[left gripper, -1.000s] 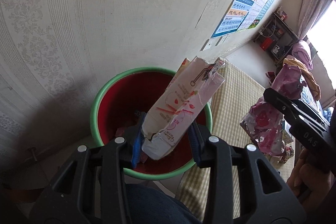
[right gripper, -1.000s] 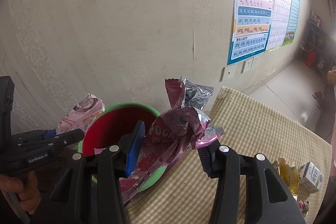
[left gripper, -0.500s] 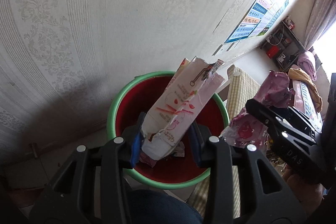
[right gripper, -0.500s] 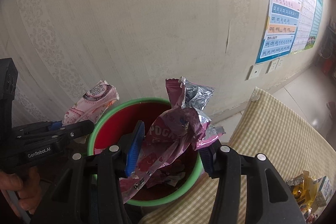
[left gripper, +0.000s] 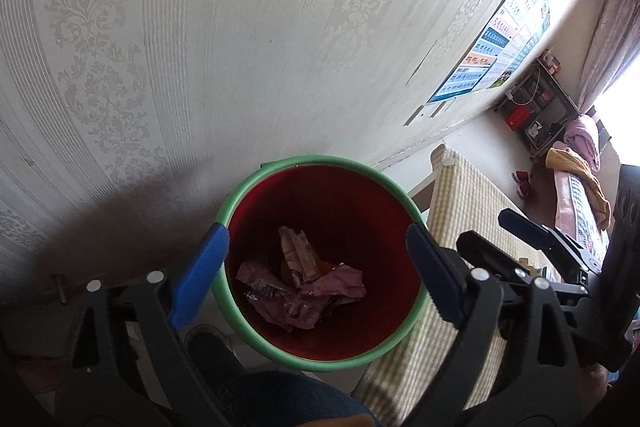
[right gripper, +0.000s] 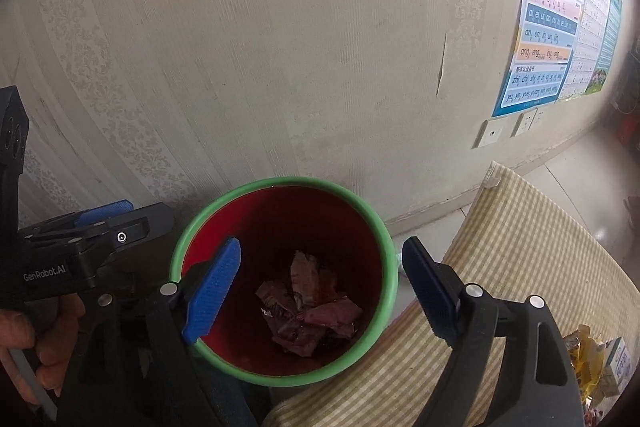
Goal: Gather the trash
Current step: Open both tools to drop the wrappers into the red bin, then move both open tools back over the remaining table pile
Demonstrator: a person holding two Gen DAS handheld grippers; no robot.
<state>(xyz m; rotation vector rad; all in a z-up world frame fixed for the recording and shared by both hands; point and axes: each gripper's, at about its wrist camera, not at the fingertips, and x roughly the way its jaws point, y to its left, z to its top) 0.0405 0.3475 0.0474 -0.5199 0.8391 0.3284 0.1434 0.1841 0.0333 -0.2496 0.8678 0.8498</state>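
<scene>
A red bin with a green rim [left gripper: 256, 183] stands on the floor by the wall; it also shows in the right wrist view [right gripper: 384, 239]. Crumpled pink and purple wrappers [left gripper: 308, 287] lie at its bottom, also seen in the right wrist view [right gripper: 312, 315]. My left gripper [left gripper: 316, 275] is open and empty above the bin. My right gripper [right gripper: 320, 291] is open and empty above the bin too. The right gripper shows at the right of the left wrist view [left gripper: 532, 239]. The left gripper shows at the left of the right wrist view [right gripper: 96, 223].
A table with a yellow checked cloth [right gripper: 520, 235] stands right of the bin. More trash, yellow wrappers [right gripper: 586, 355] and a small carton [right gripper: 618, 363], lies on it at the far right. The patterned wall [right gripper: 280, 47] is close behind the bin.
Both grippers have opened. The pink-white packet from the left and the purple snack bag from the right have dropped into the bin.
</scene>
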